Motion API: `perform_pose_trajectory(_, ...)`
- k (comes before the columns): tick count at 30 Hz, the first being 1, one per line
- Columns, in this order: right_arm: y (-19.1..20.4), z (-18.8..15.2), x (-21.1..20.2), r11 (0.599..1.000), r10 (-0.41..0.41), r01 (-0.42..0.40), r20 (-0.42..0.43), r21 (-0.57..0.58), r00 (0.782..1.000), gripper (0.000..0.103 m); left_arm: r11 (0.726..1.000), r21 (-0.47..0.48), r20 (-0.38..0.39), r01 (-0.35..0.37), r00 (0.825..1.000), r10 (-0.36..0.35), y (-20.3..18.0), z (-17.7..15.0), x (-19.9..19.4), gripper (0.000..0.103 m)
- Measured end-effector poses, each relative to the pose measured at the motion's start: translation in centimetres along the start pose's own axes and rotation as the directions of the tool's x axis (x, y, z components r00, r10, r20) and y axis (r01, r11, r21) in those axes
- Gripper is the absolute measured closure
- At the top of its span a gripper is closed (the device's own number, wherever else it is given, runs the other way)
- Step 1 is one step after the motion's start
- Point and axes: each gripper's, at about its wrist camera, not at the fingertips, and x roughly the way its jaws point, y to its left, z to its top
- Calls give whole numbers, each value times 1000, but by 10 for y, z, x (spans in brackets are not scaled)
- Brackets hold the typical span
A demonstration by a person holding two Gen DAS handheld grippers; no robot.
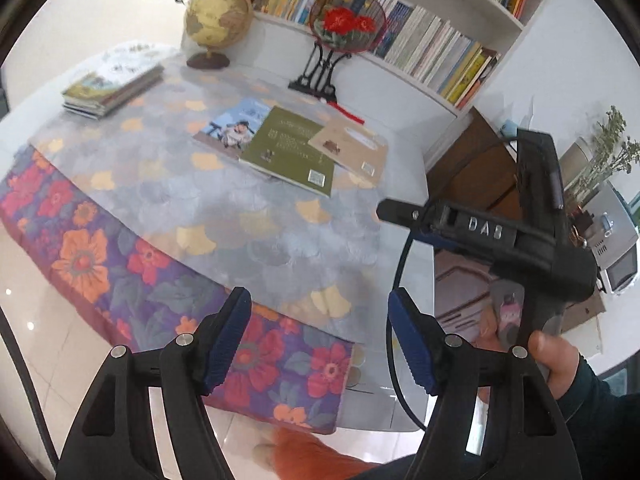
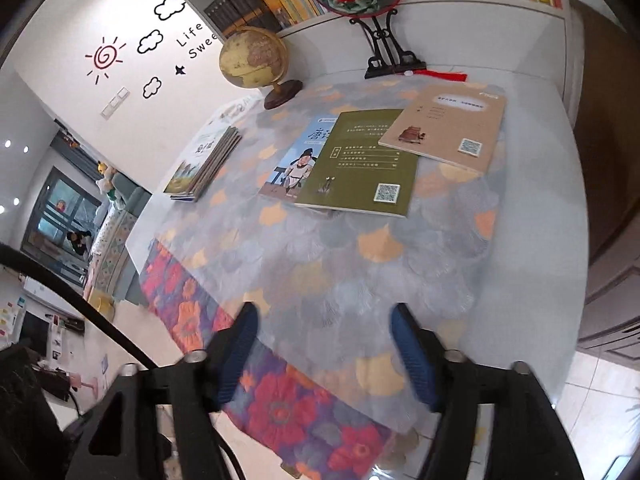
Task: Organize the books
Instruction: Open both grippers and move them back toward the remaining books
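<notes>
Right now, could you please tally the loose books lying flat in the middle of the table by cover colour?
Blue: 1, the blue book, partly under the green one.
Green: 1, the green book.
Tan: 1, the tan book, overlapping the green one's corner.
Total: 3.

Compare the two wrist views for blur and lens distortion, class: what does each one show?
Left wrist view: strong fisheye bend in the bookshelf; table books fairly sharp, green book text soft. Right wrist view: the same curving; right gripper fingertips smeared by motion, green book clearer.
</notes>
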Motion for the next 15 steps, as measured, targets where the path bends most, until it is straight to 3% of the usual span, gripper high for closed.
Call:
perform_pose_trajectory(7, -9, -1, -20, 996, -82, 83, 7, -43, 997, 28, 998, -46, 14, 42, 999, -42, -18, -6, 6, 30)
perform_pose_trajectory(15, -67, 5, -32, 990, -126, 126, 10, -58, 992, 28, 996, -20, -36, 84, 996, -85, -47, 32, 72, 30)
